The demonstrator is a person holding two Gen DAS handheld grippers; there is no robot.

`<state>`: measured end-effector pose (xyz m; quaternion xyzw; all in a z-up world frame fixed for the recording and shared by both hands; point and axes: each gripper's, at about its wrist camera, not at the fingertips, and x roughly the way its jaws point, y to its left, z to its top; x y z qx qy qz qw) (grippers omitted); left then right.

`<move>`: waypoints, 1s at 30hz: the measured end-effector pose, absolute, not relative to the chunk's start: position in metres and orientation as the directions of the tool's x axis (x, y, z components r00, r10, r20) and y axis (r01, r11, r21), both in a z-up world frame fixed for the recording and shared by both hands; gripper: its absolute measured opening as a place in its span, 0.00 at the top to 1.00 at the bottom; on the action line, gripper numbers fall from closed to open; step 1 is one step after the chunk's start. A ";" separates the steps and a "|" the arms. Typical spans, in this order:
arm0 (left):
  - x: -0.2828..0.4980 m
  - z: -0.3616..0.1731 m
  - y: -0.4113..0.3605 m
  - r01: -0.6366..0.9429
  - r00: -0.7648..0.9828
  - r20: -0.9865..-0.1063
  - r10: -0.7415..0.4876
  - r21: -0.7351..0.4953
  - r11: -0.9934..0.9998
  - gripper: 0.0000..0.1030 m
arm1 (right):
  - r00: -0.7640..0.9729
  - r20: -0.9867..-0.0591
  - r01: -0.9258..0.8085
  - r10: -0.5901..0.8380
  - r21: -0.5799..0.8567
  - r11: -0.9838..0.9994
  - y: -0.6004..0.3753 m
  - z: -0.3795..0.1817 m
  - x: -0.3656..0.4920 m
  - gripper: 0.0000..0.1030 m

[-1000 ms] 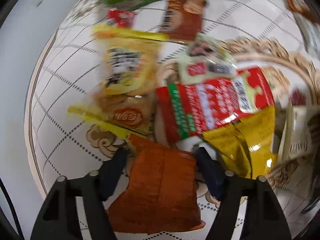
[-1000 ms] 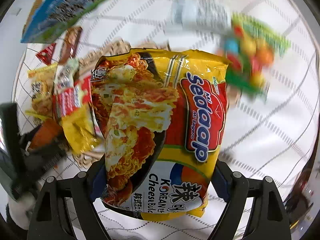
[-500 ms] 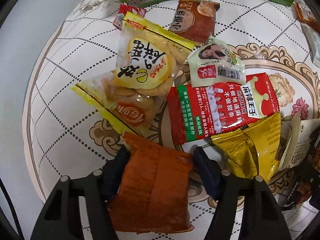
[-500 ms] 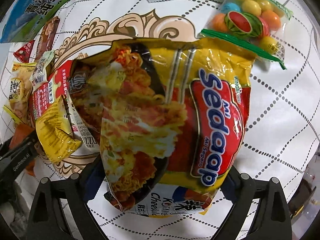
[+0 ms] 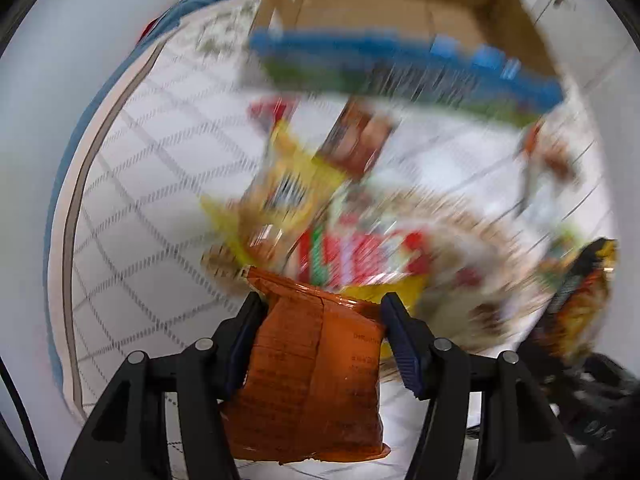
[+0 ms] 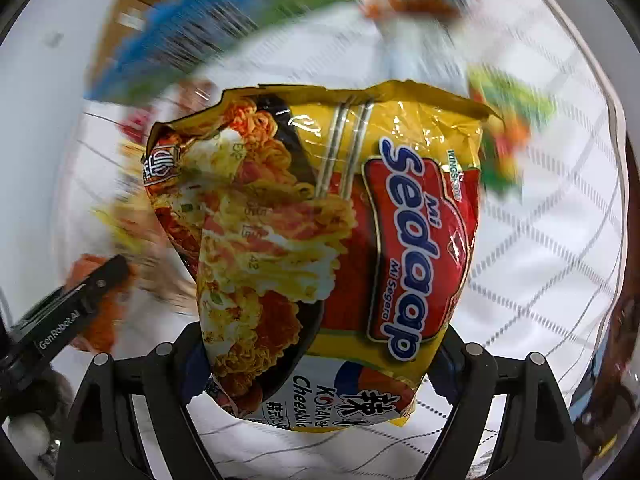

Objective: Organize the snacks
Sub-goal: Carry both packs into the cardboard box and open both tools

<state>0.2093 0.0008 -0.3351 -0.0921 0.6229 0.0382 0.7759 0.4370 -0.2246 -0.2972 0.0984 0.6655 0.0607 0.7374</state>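
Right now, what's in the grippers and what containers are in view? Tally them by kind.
Orange packs: 1, in the left gripper (orange pack)
Noodle packs: 1, in the right gripper (noodle pack)
Cardboard boxes: 1 (box)
Total: 3
The loose pile is too blurred to count.

Both views now blur with motion. Left wrist view tilts up: the cardboard box (image 5: pixel 400 12) enters at the far edge, and the snack pile (image 5: pixel 332 216) sits farther off. Noodle packet (image 6: pixel 320 248) now clears the table (image 6: pixel 540 272), candy bag (image 6: pixel 508 136) uncovered.
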 end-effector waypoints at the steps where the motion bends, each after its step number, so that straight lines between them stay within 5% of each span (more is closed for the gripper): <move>1: 0.224 -0.316 0.005 -0.177 0.248 -0.965 -0.085 -0.132 0.975 0.44 | 0.120 -0.962 0.021 0.244 0.248 0.968 -0.221 -0.289 0.430 0.15; 10: 0.408 -0.246 0.036 -0.162 0.370 -0.911 -0.182 -0.256 0.953 0.44 | 0.293 -0.916 -0.126 0.273 0.247 0.961 -0.224 -0.296 0.439 0.15; 19: 0.548 -0.321 0.040 -0.149 0.243 -0.947 -0.211 -0.252 0.956 0.44 | 0.198 -0.971 -0.131 0.136 0.112 0.985 -0.168 -0.341 0.578 0.15; 30: 0.595 -0.360 0.036 -0.114 0.168 -0.971 -0.171 -0.191 0.975 0.42 | 0.108 -0.994 -0.134 0.020 0.005 0.991 -0.152 -0.390 0.622 0.14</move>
